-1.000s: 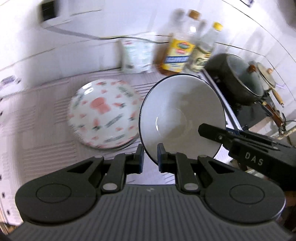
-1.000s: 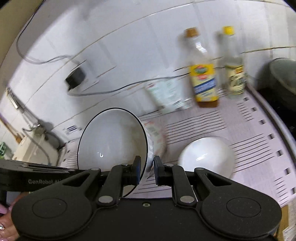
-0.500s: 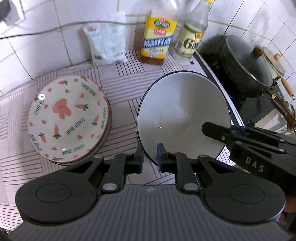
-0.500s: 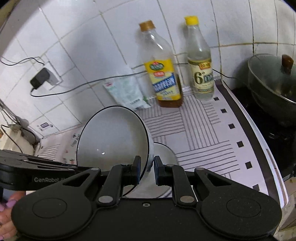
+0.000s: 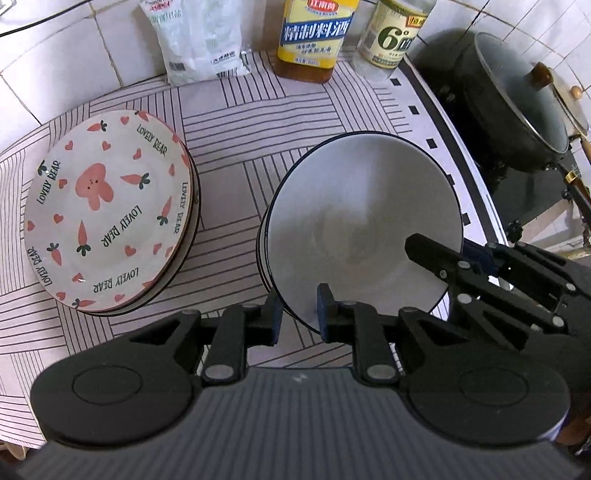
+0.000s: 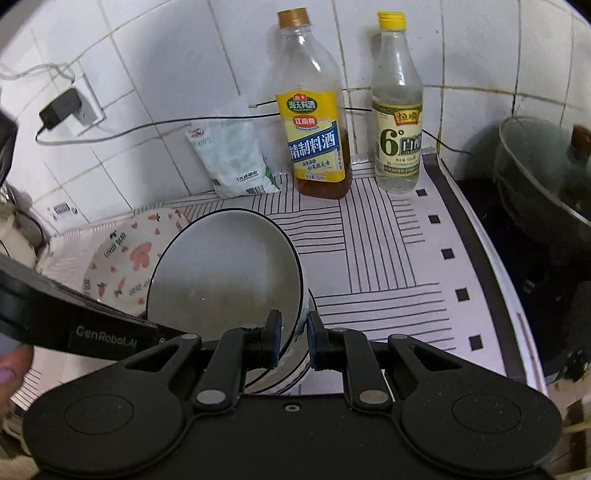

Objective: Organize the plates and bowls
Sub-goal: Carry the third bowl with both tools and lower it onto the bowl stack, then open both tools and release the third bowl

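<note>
Left claw (image 5: 299,317): nearly closed, its two pads on either side of the near rim of the white bowl (image 5: 362,221), gripping it by that edge.
Right claw (image 6: 294,338): closed on the same bowl's rim at the right side; in the left wrist view its fingers reach in across that edge.
Bowl, relative to the claws: it lies straight ahead of and below both, mouth up and tilted, with the side toward the plates higher in the right wrist view.
Which hand is nearer: neither, as both hold the rim.
Deciding relation: the bowl sits directly over the bowl stack (image 5: 261,254), whose dark rims show just beneath its left edge. It looks partly nested, though the view does not show whether it is fully seated.
Next move, as a judgement: level the bowl, let it settle, then let go.
Plates (image 5: 107,214): a stack with a carrot print, just beside the bowls on the left, apart from them.
Surface (image 5: 240,147): a striped mat carrying both stacks.
Far edge: a yellow-labelled bottle (image 5: 314,33) stands against the tiles.
</note>
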`<action>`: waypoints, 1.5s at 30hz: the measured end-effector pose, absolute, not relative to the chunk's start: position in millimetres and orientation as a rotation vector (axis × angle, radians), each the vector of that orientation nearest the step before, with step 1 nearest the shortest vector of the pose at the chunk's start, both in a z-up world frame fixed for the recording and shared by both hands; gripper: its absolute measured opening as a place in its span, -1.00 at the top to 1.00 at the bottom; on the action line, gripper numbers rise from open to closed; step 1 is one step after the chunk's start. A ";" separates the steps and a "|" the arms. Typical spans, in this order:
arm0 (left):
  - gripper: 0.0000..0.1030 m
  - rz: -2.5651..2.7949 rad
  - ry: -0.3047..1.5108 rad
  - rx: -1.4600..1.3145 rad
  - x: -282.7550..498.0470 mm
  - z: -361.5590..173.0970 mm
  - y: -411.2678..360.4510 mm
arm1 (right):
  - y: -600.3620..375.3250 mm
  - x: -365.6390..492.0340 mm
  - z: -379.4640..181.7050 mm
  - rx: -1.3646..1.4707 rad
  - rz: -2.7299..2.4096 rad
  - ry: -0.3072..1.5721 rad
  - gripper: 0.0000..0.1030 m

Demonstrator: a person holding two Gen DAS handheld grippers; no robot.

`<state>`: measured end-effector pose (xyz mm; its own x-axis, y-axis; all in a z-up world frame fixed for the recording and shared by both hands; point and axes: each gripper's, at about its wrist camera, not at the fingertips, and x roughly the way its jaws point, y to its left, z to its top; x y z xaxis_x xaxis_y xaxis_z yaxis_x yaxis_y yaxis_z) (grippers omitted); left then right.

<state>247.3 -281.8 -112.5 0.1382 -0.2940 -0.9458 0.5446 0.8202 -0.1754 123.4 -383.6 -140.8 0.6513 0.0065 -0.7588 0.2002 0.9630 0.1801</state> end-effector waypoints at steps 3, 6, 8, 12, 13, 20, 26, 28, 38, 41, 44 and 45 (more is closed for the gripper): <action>0.62 -0.607 1.320 0.249 249.1 -116.1 -285.5 | -377.9 126.8 -143.1 0.194 -0.108 0.865 0.66; 0.60 -0.605 1.329 0.266 248.9 -118.3 -289.0 | -374.7 130.3 -145.3 0.144 -0.111 0.870 0.66; 0.58 -0.604 1.339 0.272 249.1 -119.2 -290.0 | -371.9 131.7 -146.9 0.105 -0.112 0.873 0.66; 0.58 -0.588 1.367 0.269 250.0 -123.1 -290.4 | -367.9 133.3 -150.0 0.066 -0.112 0.880 0.66; 0.58 -0.583 1.368 0.269 249.9 -124.1 -290.7 | -366.2 133.1 -150.6 0.049 -0.112 0.878 0.66; 0.55 -0.572 1.358 0.219 250.0 -123.4 -285.6 | -351.8 134.1 -158.4 -0.085 -0.123 0.871 0.62; 0.38 -0.592 1.334 0.137 244.1 -110.3 -272.1 | -355.9 122.4 -151.2 -0.049 -0.103 0.835 0.57; 0.32 -0.603 1.310 0.108 240.6 -102.0 -265.7 | -359.9 113.3 -143.7 -0.022 -0.085 0.806 0.57; 0.20 -0.664 1.165 -0.041 219.9 -70.6 -223.4 | -372.6 65.1 -123.1 0.090 0.022 0.692 0.22; 0.19 -0.692 1.134 -0.086 215.7 -73.5 -211.6 | -371.0 53.1 -128.4 0.096 0.064 0.669 0.02; 0.19 -0.711 1.125 -0.121 213.5 -82.9 -203.7 | -368.7 39.7 -134.2 0.134 0.159 0.618 -0.25; 0.18 -0.714 1.125 -0.131 213.6 -87.2 -201.5 | -366.9 36.2 -137.1 0.136 0.172 0.610 -0.25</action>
